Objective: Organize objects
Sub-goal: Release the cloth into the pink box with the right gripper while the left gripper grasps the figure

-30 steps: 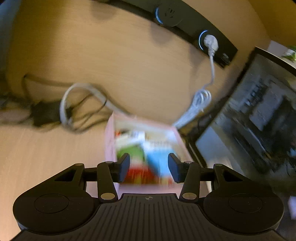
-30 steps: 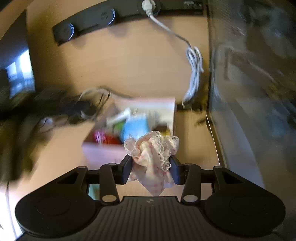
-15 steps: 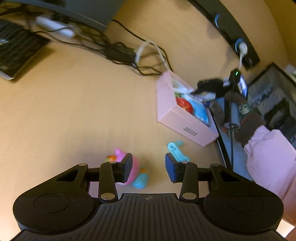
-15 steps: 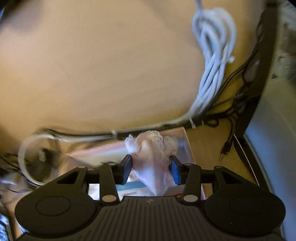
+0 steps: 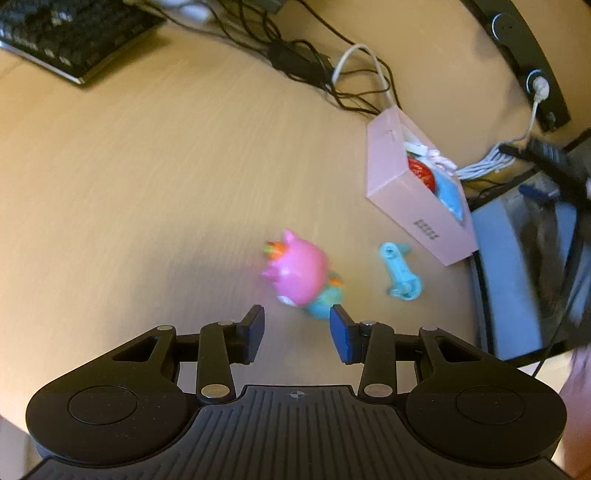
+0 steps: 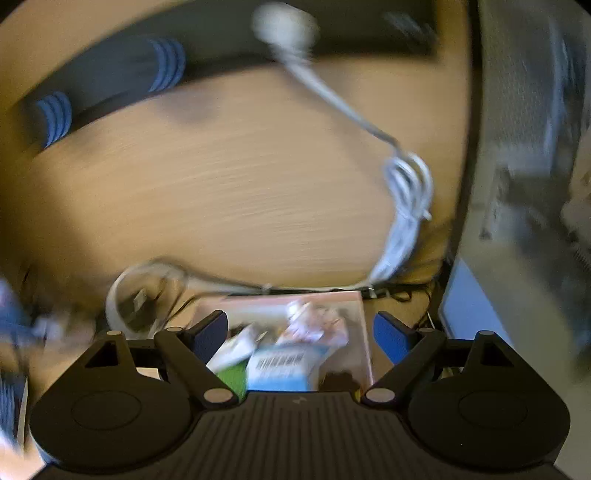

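A pink box with several small items stands on the wooden desk. In front of it lie a pink toy figure with a teal base and a light blue plastic piece. My left gripper hovers just short of the pink toy, jaws partly open and empty. In the right wrist view my right gripper is above the pink box, its jaws opening wide. The pink lacy cloth lies loose in the box below them, among a barcode packet.
A keyboard and a tangle of black cables lie at the far side. A bundled white cable runs to a black socket strip. A dark screen edge stands right of the box.
The right gripper let go of the lacy cloth into the box and spread its jaws. The left gripper swung away from the box to the pink toy, then held still.
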Tool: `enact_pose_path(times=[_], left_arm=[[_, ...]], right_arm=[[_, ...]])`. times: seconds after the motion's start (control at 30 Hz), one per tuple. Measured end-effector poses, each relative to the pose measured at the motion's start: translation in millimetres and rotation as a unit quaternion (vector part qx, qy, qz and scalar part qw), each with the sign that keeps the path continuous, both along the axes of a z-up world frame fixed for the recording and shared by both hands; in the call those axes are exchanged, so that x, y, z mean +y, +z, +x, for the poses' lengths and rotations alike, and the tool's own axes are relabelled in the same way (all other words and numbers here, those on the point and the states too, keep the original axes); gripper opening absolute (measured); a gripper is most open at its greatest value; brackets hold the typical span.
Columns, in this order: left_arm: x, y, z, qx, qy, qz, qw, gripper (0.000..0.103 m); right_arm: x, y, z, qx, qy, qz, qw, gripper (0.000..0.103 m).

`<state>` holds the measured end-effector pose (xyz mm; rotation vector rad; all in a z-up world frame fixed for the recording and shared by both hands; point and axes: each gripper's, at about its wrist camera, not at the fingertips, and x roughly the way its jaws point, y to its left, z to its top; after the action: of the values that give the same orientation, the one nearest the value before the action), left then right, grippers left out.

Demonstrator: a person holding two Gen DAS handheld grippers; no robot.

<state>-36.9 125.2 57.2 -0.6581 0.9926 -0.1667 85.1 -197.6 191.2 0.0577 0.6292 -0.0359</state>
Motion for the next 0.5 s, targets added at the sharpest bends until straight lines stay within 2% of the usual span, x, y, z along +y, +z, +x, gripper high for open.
enact_pose_path(times=[0.1, 0.2, 0.33, 0.5], left_arm=[[-10.5, 0.1, 9.6, -0.002, 0.002, -0.016, 0.9999, 0.043], [-23.7, -3.2, 28.4, 0.000, 0.011, -0.010, 0.9999, 0.043], [-42.4, -2.5, 58.0, 0.003, 0.015, 0.052, 0.9985, 0.043], [-64.7, 1.5, 91.7, -0.008, 0.000, 0.099, 0.9950, 0.046]], right_arm=[[19.4, -10.9, -42.1, -0.009, 0.056, -0.050, 0.997, 0.087], [28.6, -30.1, -68.7, 0.021, 0.089, -0.046, 0.995, 0.087], [35.5, -62.4, -100.7, 0.060, 0.103, -0.050, 0.992, 0.088], [36.9, -87.7, -140.7, 0.085, 0.116, -0.062, 0.988, 0.088]])
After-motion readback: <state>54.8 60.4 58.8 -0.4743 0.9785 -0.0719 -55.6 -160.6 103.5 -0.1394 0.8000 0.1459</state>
